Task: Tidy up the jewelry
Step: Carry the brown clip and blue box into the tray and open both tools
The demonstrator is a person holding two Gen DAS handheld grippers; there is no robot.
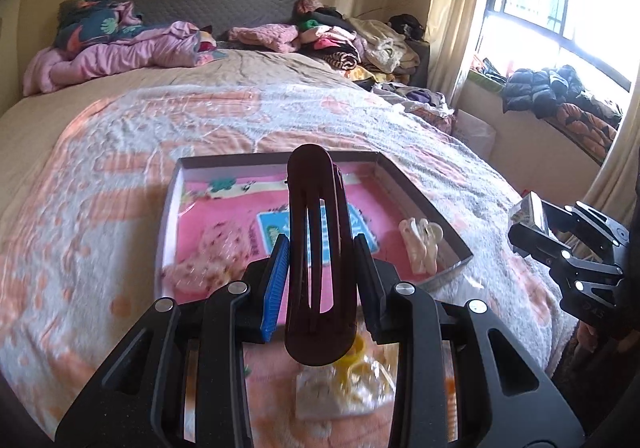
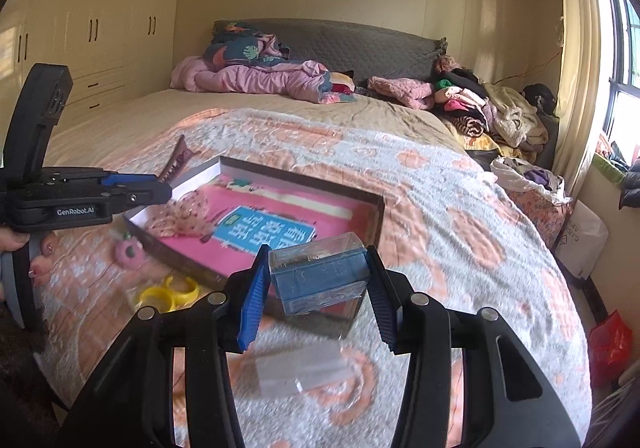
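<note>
My left gripper (image 1: 320, 280) is shut on a dark brown hair clip (image 1: 320, 256) and holds it upright over the near edge of a shallow box (image 1: 404, 184) lined pink. The clip also shows in the right wrist view (image 2: 176, 162) above the box's left corner (image 2: 360, 198). A cream claw clip (image 1: 420, 244) lies in the box at the right. My right gripper (image 2: 318, 284) is shut on a small clear blue box (image 2: 320, 276), held above the box's near right corner. It also shows in the left wrist view (image 1: 532, 214).
The box sits on a bed with a peach and grey blanket (image 2: 460, 216). A yellow ring-shaped piece (image 2: 170, 294) and a pink flower piece (image 2: 128, 252) lie on the blanket by the box. A clear lid (image 2: 300, 368) lies below my right gripper. Clothes are piled at the headboard.
</note>
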